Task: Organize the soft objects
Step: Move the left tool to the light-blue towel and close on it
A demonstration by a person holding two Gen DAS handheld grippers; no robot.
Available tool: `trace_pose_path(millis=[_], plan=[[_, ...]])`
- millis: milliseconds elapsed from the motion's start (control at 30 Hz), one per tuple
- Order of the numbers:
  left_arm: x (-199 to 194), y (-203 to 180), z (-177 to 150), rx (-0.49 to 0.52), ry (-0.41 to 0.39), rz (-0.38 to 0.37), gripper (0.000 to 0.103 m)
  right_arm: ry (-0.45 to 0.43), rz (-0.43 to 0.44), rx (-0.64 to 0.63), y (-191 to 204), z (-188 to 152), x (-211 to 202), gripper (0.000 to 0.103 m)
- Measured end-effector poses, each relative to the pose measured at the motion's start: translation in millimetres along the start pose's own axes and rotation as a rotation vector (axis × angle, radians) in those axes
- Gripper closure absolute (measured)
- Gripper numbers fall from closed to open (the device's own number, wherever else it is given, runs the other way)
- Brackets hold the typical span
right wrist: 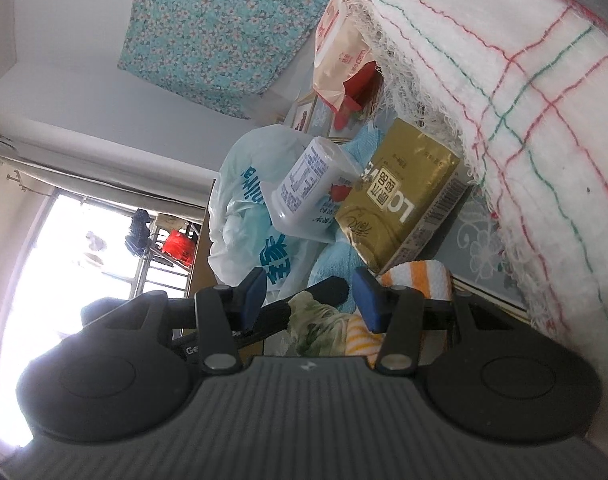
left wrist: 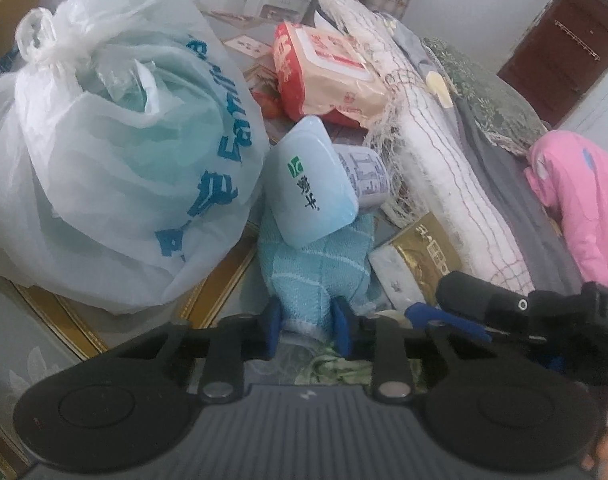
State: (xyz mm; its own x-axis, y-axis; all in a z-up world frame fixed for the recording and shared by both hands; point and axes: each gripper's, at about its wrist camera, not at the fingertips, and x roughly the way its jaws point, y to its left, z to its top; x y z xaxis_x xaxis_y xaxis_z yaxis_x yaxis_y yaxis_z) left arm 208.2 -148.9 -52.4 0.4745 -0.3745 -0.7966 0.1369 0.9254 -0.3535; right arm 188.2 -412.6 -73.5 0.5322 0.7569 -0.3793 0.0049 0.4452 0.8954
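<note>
Left wrist view.
- Left gripper [left wrist: 309, 326]: closed on the near end of the blue towel [left wrist: 316, 268]; both pads are pressed into the cloth. The grip is judged to be taken at the free end so that the towel can be drawn out from under the pile. The gripper is pitched steeply downward at the tabletop [left wrist: 28, 360].
- Blue towel: laid lengthwise away from the gripper, its far end pinned under a blue tub [left wrist: 308, 188], with a white bottle [left wrist: 366, 178] just beside the tub.
- Tied plastic bag [left wrist: 116, 148]: set at the left, near the tabletop's gilt edge.
- Gold box [left wrist: 422, 256]: touching the towel's right side. A wipes pack [left wrist: 324, 72] is placed farther back; a checked white cloth [left wrist: 436, 168] is rolled along the right.
- Right gripper [left wrist: 444, 318]: seen close beside the left one.

Right wrist view.
- Right gripper [right wrist: 310, 298]: rolled hard onto its side, pointed slightly downward. The jaws are held partly apart, with a green floral cloth [right wrist: 316, 320] lying between them; whether the pads press it cannot be told.
- Orange-striped cloth [right wrist: 420, 276]: just beyond the right pad, below the gold box [right wrist: 400, 196].
</note>
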Motion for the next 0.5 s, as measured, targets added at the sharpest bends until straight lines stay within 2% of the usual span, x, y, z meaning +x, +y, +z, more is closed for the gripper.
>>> trace_pose_path(millis=[133, 267, 367, 500], plan=[[-6, -10, 0, 0.026, -0.041, 0.047, 0.087, -0.002, 0.004, 0.005, -1, -1, -2, 0.056], [-16, -26, 2, 0.108, -0.097, 0.075, 0.088, -0.001, 0.007, 0.013, -2, 0, -3, 0.056], [-21, -30, 9, 0.109, -0.113, 0.064, 0.089, -0.001, 0.01, 0.015, -3, 0, -4, 0.056], [-26, -30, 25, 0.061, -0.116, 0.017, 0.089, 0.0, 0.012, 0.016, -4, 0, -5, 0.056]])
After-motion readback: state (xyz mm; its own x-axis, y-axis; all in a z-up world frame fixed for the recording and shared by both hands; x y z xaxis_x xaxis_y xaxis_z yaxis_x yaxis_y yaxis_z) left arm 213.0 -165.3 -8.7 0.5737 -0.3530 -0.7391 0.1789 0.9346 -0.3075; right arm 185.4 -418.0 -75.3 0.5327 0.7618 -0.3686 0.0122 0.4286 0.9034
